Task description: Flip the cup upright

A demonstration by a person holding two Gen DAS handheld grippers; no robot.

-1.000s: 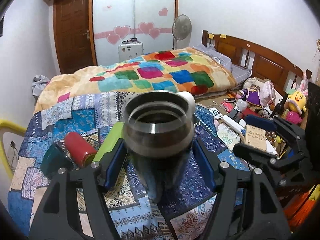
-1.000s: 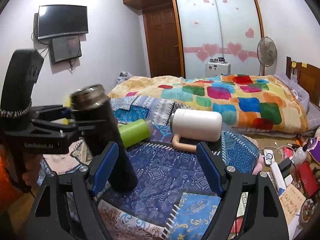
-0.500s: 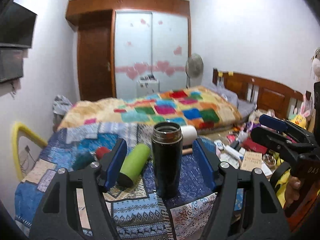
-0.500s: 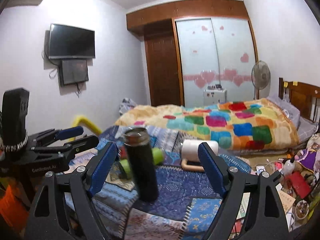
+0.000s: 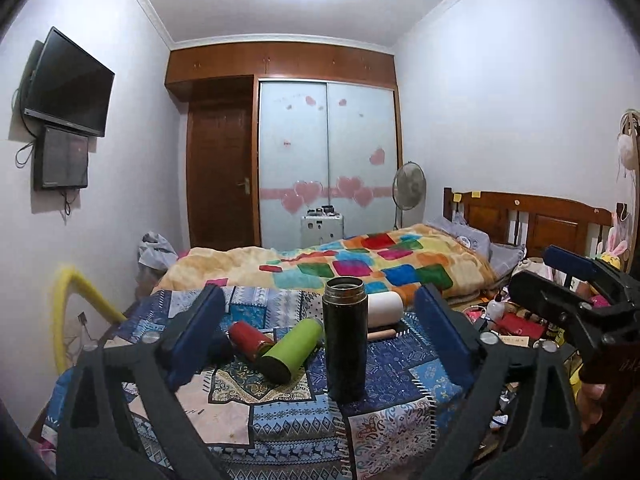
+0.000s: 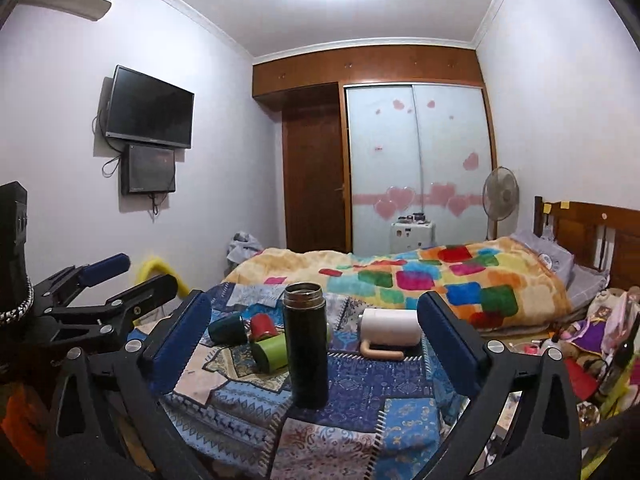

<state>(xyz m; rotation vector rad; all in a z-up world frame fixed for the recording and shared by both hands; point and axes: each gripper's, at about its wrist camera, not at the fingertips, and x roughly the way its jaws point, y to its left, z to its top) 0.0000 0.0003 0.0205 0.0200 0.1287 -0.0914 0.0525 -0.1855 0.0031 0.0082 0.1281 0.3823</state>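
Note:
A tall black flask cup (image 5: 345,338) stands upright with its open metal mouth up on the patchwork-covered table (image 5: 280,420); it also shows in the right wrist view (image 6: 306,344). My left gripper (image 5: 316,336) is open and empty, well back from the cup. My right gripper (image 6: 314,340) is open and empty too, also back from it. Each gripper shows at the edge of the other's view: the right one (image 5: 560,280) and the left one (image 6: 116,276).
Behind the black cup lie a green cup (image 5: 292,350), a red cup (image 5: 250,338), a dark teal cup (image 6: 226,328) and a white mug with a tan handle (image 6: 390,328). A bed with a colourful quilt (image 5: 360,268) stands beyond. Clutter and toys (image 6: 600,332) fill the right.
My left gripper has let go of the black cup and opened. Both grippers have pulled back and up, so the cup now stands alone and looks smaller.

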